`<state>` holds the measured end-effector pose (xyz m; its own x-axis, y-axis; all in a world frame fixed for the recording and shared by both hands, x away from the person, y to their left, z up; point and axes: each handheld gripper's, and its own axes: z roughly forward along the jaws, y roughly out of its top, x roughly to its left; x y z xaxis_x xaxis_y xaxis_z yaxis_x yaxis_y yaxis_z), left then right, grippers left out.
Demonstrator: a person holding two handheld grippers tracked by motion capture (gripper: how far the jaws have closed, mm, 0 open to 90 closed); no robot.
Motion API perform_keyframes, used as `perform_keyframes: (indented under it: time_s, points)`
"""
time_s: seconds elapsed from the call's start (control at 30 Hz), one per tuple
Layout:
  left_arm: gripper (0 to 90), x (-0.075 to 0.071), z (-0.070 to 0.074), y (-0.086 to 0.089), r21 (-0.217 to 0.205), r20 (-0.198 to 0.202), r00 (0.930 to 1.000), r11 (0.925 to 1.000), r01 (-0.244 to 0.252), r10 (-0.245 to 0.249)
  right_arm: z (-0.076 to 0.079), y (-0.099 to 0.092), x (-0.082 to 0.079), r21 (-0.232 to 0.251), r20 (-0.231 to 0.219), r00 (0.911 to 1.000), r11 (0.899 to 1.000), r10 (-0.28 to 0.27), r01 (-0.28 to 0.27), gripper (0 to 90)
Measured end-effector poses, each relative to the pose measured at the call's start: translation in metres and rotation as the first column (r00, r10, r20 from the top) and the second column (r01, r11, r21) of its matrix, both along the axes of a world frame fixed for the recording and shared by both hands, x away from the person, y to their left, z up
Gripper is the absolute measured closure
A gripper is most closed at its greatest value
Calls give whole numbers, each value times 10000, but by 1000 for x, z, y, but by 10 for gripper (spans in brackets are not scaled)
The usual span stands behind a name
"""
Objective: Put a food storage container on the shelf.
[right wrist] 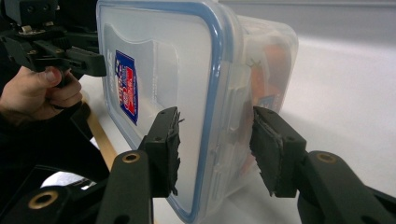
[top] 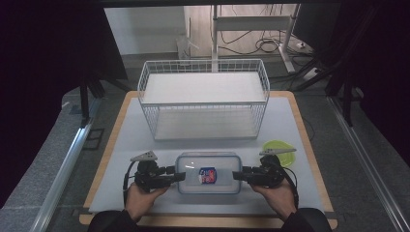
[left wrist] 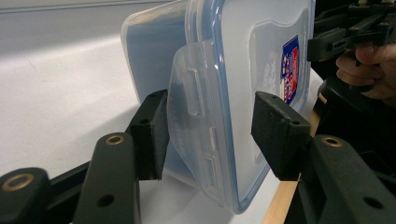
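Note:
A clear plastic box with a blue-sealed lid and a red-and-blue label lies flat near the table's front edge. My left gripper is at its left end and stands open. In the left gripper view, my left gripper has one jaw on either side of the box and its end latch flap, which sticks outward. My right gripper is at the right end, also open. In the right gripper view, my right gripper straddles the lid edge of the box. Something orange shows inside the box.
A white wire basket stands behind the box at mid-table. A lime-green bowl sits just behind my right gripper. White mat covers the wooden table; the floor drops away on both sides.

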<state>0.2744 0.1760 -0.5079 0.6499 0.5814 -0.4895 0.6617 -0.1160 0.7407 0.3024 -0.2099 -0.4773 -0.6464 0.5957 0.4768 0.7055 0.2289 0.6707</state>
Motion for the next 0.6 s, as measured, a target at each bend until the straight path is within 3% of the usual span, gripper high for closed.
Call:
perform_keyframes:
  time_s: [0.17,0.27,0.6]
  points:
    - [483,2,6,-1,120,140,9999,9999,21,-22,6,-1,2,88,279,9996,9999,-64,61,539]
    - [483,3,15,-1,136,476,9989,9999,-32,26,14,-2,4,293,488,9988,9996,-42,28,541]
    - [485,11,41,5,128,953,9953,9997,-189,176,35,3,14,383,963,9953,9992,106,-144,542]
